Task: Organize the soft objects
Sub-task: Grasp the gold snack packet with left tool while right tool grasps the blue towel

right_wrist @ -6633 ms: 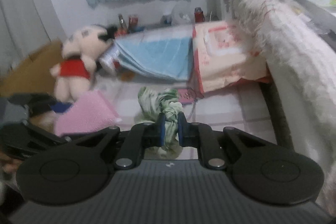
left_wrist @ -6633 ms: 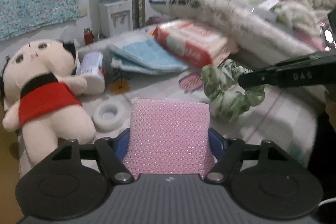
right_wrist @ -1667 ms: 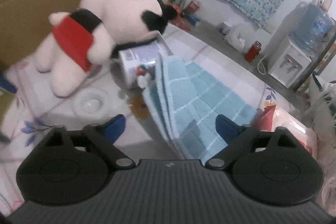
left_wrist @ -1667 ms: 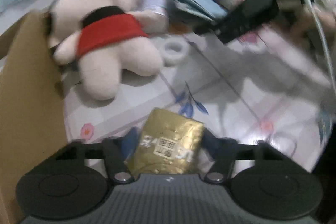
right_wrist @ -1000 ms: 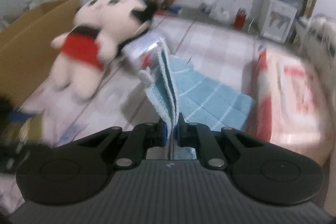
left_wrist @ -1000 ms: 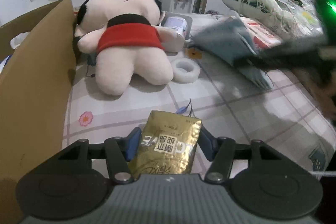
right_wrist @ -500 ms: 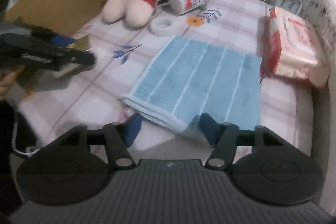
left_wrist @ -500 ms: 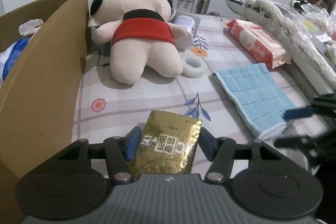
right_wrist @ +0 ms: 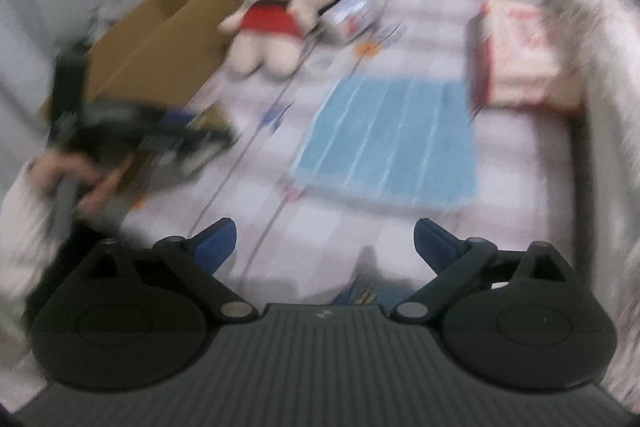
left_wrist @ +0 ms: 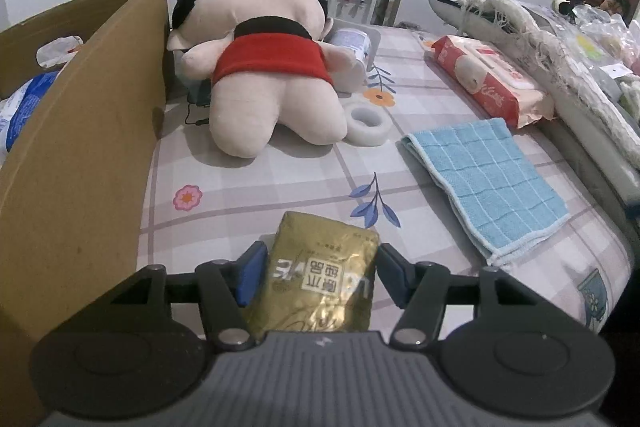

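Note:
My left gripper (left_wrist: 318, 269) is shut on a gold foil packet (left_wrist: 320, 275), held just above the checked bedsheet beside the cardboard box (left_wrist: 68, 155). A folded blue towel (left_wrist: 484, 183) lies flat on the sheet to the right; it is blurred in the right wrist view, blue towel (right_wrist: 388, 143). My right gripper (right_wrist: 324, 243) hangs above the bed's near edge, short of the towel, its jaws opening wide with nothing between them. A plush doll in a red dress (left_wrist: 268, 67) lies at the far side next to the box; it shows too as the doll (right_wrist: 276, 23).
A white tape roll (left_wrist: 366, 119) sits by the doll's foot, a can (left_wrist: 352, 43) behind it. A red and pink tissue pack (left_wrist: 488, 79) lies past the towel. Piled bedding (left_wrist: 560, 47) lines the right side. A hand (right_wrist: 68, 179) holds the left gripper.
The right gripper let go of the blue towel, which now lies flat on the sheet, and it drew back and up with its jaws widening. The left gripper kept still with the packet.

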